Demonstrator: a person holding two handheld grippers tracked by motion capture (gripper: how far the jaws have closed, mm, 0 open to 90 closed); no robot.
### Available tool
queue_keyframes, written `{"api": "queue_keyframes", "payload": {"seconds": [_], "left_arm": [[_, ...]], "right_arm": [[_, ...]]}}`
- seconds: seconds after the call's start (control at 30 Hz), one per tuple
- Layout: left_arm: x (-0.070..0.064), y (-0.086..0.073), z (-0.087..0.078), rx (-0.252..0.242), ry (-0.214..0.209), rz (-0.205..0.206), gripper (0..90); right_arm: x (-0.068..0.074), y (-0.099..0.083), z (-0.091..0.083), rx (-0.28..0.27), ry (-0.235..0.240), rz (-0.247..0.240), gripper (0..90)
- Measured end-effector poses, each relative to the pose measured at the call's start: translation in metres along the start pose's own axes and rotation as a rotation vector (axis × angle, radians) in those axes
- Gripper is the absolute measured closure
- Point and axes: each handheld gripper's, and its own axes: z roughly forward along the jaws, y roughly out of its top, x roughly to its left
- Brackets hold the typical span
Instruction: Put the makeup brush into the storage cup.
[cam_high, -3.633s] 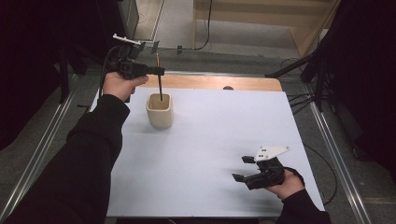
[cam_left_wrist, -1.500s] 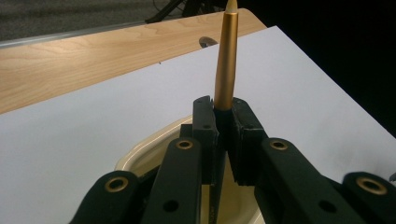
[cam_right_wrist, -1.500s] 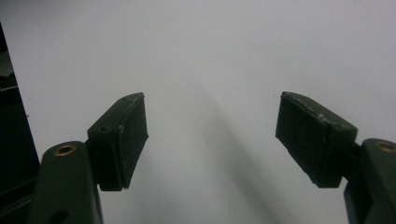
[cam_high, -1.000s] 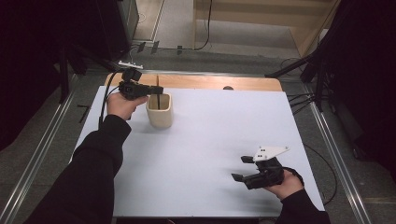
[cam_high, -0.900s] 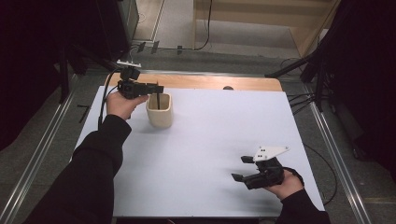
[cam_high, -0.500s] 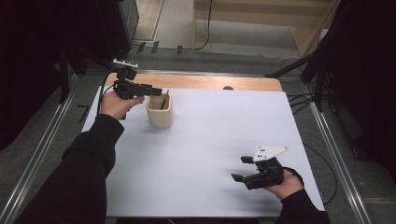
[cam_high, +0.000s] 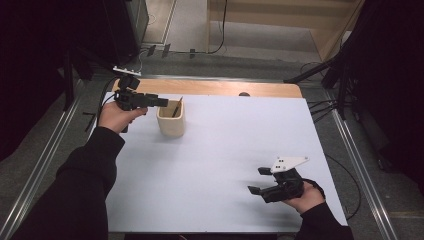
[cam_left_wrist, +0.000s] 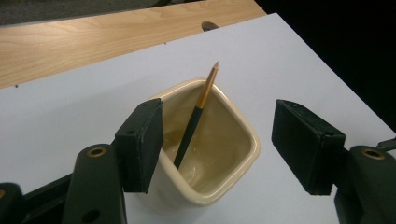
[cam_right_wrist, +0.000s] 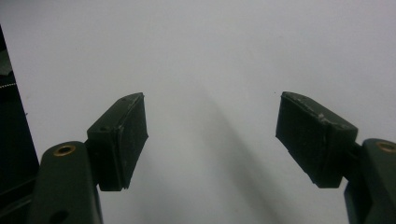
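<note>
The cup (cam_left_wrist: 205, 154) at the table's ten o'clock is glossy cream, and the pencil (cam_left_wrist: 196, 123) in it is black with a gold band and a tan tip. Both the left gripper (cam_left_wrist: 217, 147) and the right gripper (cam_right_wrist: 210, 140) are matt black with brass-coloured rivets. The table (cam_high: 225, 165) is plain pale bluish-white, with a light wood-grain strip along its twelve o'clock edge.

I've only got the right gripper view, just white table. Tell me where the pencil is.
Observer: The pencil stands tilted in the cup, its tip above the rim.
Operator: Report the left hand-held gripper.
Observer: The left hand-held gripper is open, with one jaw at the cup's near wall.
Operator: Say where the cup sits.
Observer: At the table's far left, well away from the right hand-held gripper.
</note>
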Motion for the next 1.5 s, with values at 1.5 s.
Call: {"api": "queue_keyframes", "payload": {"seconds": [1.5], "left_arm": [[-0.025, -0.059, -0.032, 0.045, -0.076, 0.064, 34.8]], "right_arm": [[-0.001, 0.000, 0.003, 0.013, 0.001, 0.004, 25.5]]}}
